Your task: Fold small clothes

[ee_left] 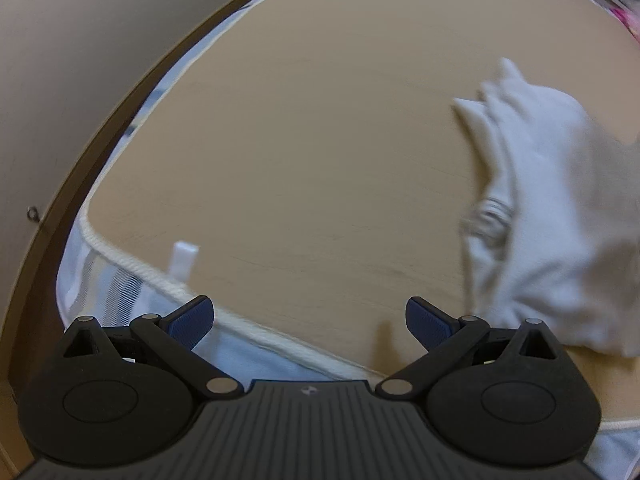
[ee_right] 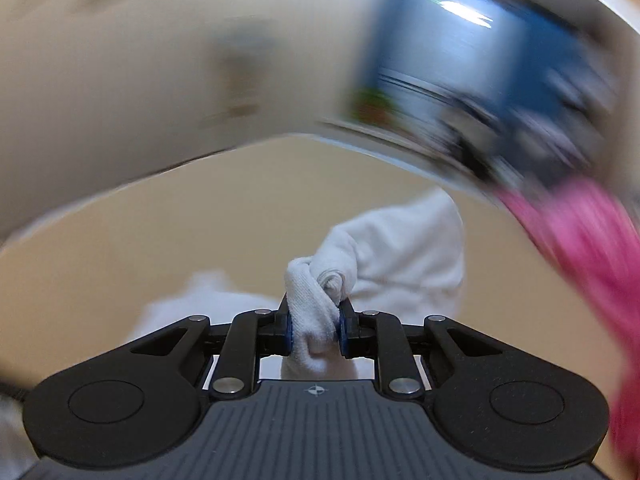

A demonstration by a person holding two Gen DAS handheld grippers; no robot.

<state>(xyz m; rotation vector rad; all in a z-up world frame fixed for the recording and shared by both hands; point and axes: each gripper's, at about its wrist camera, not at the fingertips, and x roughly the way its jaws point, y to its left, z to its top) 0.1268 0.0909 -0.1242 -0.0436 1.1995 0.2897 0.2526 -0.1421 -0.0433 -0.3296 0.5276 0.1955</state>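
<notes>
- On the table (ee_left: 304,152), a pale wooden top, the white garment (ee_left: 552,216) lies bunched at the right side of the left wrist view, partly lifted off the surface.
- The right gripper (ee_right: 315,330) has its jaws closed on a thick roll of the white garment; the cloth bulges out above and below the blue pads (ee_right: 289,332), so the hold is deep, not a fingertip pinch.
- The left gripper (ee_left: 310,322) stands with its jaws wide apart and holds nothing; it hovers over the near edge of the table, well apart from the cloth.
- Judgement: the step in hand is to lift and spread the garment before any fold is made. Both views are blurred by motion, so edges and seams cannot be told apart.
- To do the step well, slow the right gripper until the cloth hangs free, then bring the left gripper to a single outer edge, not to the bunched middle.
- Close the left jaws on one layer only. A grip on several layers keeps the bundle rolled.
- Draw the two grippers apart until the cloth is flat, then lower it onto a bare part of the table.
- Keep the cloth clear of the pink cloth (ee_right: 592,240) at the right of the right wrist view.
- Avoid the white netting with the rope border (ee_left: 132,268) along the near table edge; a trailing corner may snag there.
</notes>
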